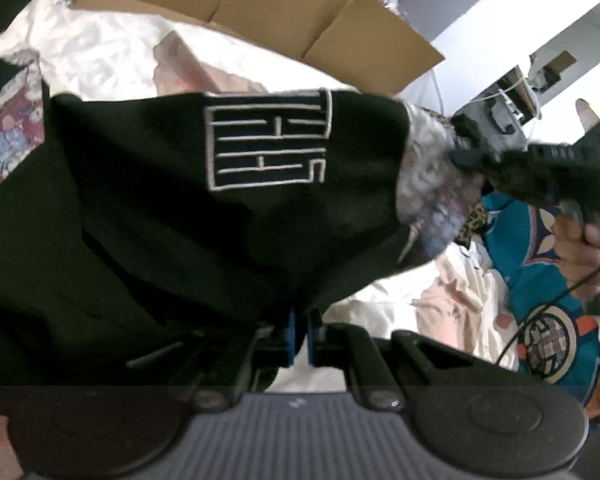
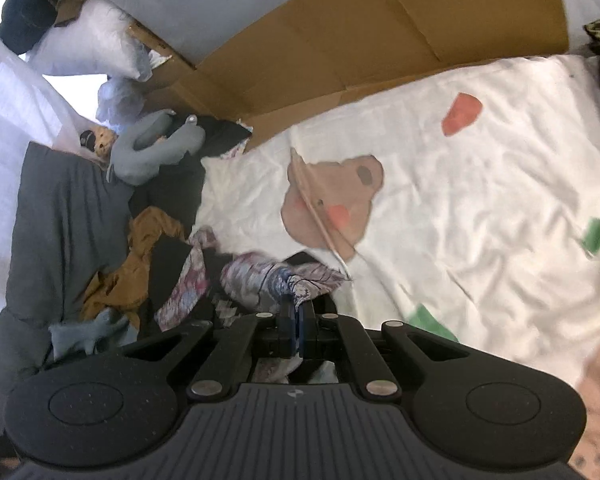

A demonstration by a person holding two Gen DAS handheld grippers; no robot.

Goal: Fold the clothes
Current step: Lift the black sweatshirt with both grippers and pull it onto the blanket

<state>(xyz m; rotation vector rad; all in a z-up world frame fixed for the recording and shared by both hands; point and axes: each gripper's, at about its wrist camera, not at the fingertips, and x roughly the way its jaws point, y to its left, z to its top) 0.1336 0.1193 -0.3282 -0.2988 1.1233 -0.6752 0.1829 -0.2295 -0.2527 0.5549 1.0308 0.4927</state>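
A black garment (image 1: 140, 208) with a white square maze-like emblem (image 1: 266, 144) hangs spread across the left wrist view. My left gripper (image 1: 301, 320) is shut on its lower edge, the blue pads pinching the black cloth. The garment's right end is a pale floral patterned fabric (image 1: 424, 184). My right gripper (image 1: 466, 148), held by a person's hand (image 1: 588, 248), grips it there. In the right wrist view that gripper (image 2: 298, 312) is shut on the bunched floral fabric (image 2: 268, 276), lifted above the bed.
A white sheet with a bear print (image 2: 480, 208) covers the bed. An open cardboard box (image 2: 380, 40) stands behind it. At the left are a grey duvet (image 2: 60, 208), a grey plush toy (image 2: 152, 148) and a brown garment (image 2: 140, 260). A teal patterned garment (image 1: 540, 280) lies on the right.
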